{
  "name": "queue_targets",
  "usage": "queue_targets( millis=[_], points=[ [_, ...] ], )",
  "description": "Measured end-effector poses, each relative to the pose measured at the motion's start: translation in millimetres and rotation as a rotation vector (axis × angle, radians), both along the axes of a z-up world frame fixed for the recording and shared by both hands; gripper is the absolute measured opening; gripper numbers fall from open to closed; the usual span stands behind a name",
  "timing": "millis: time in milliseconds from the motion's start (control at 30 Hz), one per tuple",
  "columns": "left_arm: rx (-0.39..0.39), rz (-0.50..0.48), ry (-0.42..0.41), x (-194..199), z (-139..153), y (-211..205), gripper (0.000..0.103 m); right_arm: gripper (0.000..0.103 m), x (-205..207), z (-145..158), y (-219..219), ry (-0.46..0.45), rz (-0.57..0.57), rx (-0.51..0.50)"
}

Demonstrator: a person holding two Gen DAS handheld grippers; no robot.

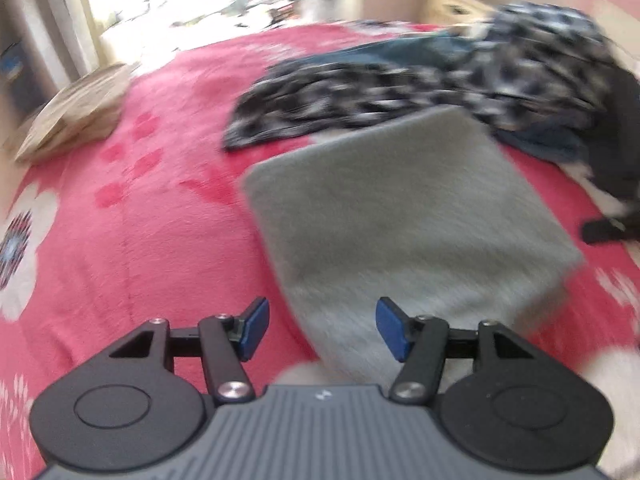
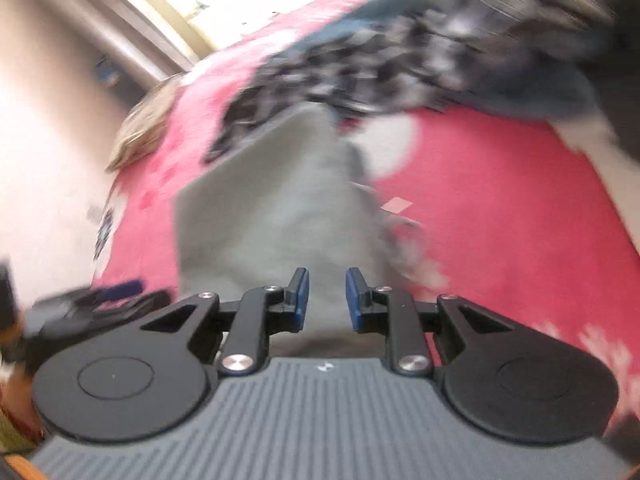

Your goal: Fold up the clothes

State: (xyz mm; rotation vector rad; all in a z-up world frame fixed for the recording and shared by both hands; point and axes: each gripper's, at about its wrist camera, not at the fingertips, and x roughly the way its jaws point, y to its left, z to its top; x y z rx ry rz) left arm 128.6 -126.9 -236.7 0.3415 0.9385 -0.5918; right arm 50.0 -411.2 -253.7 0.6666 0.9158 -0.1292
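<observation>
A grey garment (image 1: pixel 400 220), folded into a flat rectangle, lies on the pink flowered blanket (image 1: pixel 140 220). My left gripper (image 1: pixel 322 328) hovers over its near corner, open, with its blue pads wide apart and nothing between them. In the right wrist view the grey garment (image 2: pixel 272 200) stretches away from my right gripper (image 2: pixel 327 300). Its pads stand a narrow gap apart with only the cloth below showing through, so it is open. Both views are motion-blurred.
A heap of black-and-white patterned clothes (image 1: pixel 400 92) and a teal garment (image 1: pixel 380 50) lies beyond the grey one. A beige folded stack (image 1: pixel 76 112) sits at the blanket's far left edge. A black item (image 1: pixel 624 140) lies at the right.
</observation>
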Motion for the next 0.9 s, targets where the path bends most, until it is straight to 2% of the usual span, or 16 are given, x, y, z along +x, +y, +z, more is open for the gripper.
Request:
queue_targets(
  millis=[67, 167, 300, 367, 433, 600, 700, 767, 900],
  points=[
    [0.003, -0.103, -0.024, -18, 2, -4, 0.060, 0.021, -9, -12, -9, 0.041, -0.027, 0.044],
    [0.061, -0.250, -0.064, -44, -4, -22, 0.060, 0.021, -22, -29, -9, 0.048, -0.040, 0.158],
    [0.177, -0.321, -0.117, -55, -24, -42, 0.056, 0.021, -26, -37, 3, 0.048, -0.011, 0.201],
    [0.180, -0.317, -0.120, -54, -27, -42, 0.049, 0.021, -22, -41, 8, 0.071, 0.024, 0.176],
    [0.181, -0.312, -0.122, -53, -28, -41, 0.047, 0.021, -15, -47, 12, 0.101, 0.061, 0.142],
    [0.185, -0.305, -0.117, -55, -32, -36, 0.047, 0.021, 13, -64, 27, 0.151, 0.175, 0.087],
    [0.176, -0.302, -0.114, -54, -33, -32, 0.047, 0.018, 20, -60, 25, 0.081, 0.138, 0.049],
    [0.167, -0.294, -0.110, -53, -33, -29, 0.047, 0.018, 12, -50, 18, 0.005, 0.065, 0.075],
    [0.151, -0.293, -0.135, -58, -35, -27, 0.048, 0.020, -5, -51, 20, 0.060, 0.063, 0.120]
  ],
)
